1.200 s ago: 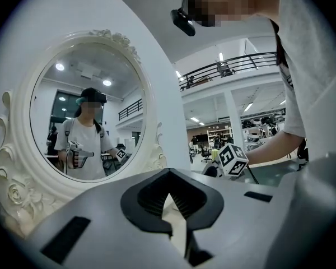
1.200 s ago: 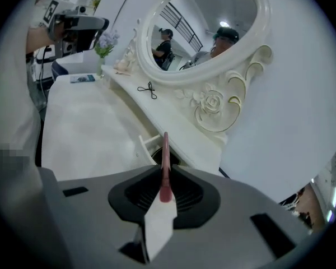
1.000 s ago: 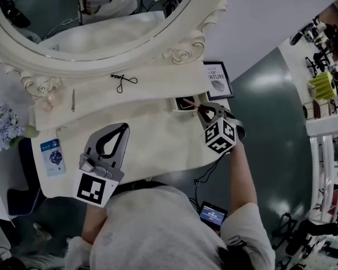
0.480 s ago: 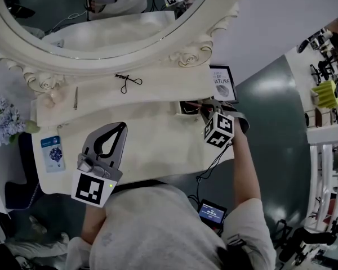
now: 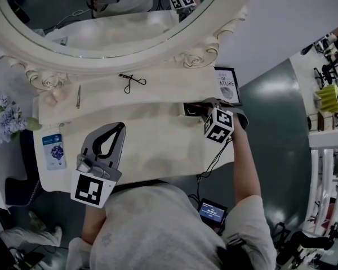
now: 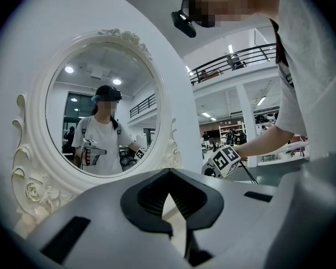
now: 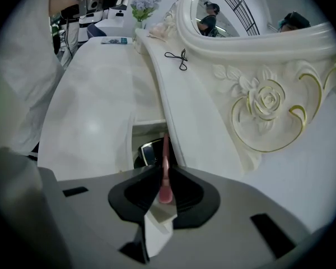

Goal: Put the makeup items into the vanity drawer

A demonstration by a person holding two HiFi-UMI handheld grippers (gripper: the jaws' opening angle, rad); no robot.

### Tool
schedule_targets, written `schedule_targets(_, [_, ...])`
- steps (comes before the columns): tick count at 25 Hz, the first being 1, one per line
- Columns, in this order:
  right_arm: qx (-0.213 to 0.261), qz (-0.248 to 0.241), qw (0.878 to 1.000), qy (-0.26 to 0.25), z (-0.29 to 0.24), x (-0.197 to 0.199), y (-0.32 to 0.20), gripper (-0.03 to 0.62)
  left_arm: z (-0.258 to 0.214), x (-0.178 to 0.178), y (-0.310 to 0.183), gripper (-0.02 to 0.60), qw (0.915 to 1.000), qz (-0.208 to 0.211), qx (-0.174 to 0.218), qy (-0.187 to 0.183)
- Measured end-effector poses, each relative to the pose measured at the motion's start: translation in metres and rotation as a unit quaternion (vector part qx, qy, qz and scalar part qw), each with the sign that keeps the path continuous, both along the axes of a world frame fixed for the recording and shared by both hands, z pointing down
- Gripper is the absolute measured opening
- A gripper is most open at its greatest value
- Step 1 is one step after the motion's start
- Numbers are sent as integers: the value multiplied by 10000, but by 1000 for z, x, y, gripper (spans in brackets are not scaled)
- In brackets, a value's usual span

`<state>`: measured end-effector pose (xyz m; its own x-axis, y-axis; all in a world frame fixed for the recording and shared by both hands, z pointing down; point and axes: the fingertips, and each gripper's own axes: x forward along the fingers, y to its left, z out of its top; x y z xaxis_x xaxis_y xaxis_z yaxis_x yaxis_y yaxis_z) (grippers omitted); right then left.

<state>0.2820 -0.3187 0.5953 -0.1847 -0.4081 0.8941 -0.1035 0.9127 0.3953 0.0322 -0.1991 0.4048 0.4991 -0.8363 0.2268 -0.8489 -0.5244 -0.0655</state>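
Observation:
My right gripper [image 7: 164, 172] is shut on a slim pink makeup stick [image 7: 165, 158] that points into the small open vanity drawer [image 7: 135, 132]. A black compact [image 7: 148, 152] lies inside that drawer. In the head view the right gripper [image 5: 202, 108] hangs at the drawer [image 5: 187, 109] on the right of the cream vanity top [image 5: 158, 145]. A black eyelash curler [image 5: 132, 81] and a thin metal tool [image 5: 78, 96] lie on the raised shelf below the mirror. My left gripper [image 5: 121, 126] hovers over the vanity's left front, shut, with nothing in it.
A big oval mirror [image 5: 101, 16] in a carved cream frame stands behind the shelf. A framed print [image 5: 227, 86] leans at the shelf's right end. Pale flowers [image 5: 3, 122] and a blue-and-white card [image 5: 52, 151] are at the left. The person's body is close to the front edge.
My right gripper has moved with the pink stick closer to the open drawer, its tips now at the drawer's mouth. The left gripper has stayed where it was.

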Motion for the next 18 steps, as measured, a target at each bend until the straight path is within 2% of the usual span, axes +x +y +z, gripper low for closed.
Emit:
schedule_targets(8, [-39, 411, 9989, -209, 0, -1, -1, 64, -1, -2, 2, 9, 10000, -27, 25, 6])
schedule_targets(18, [29, 684, 9972, -304, -3, -1, -1, 75, -3, -5, 14, 9, 10000, -65, 8, -27])
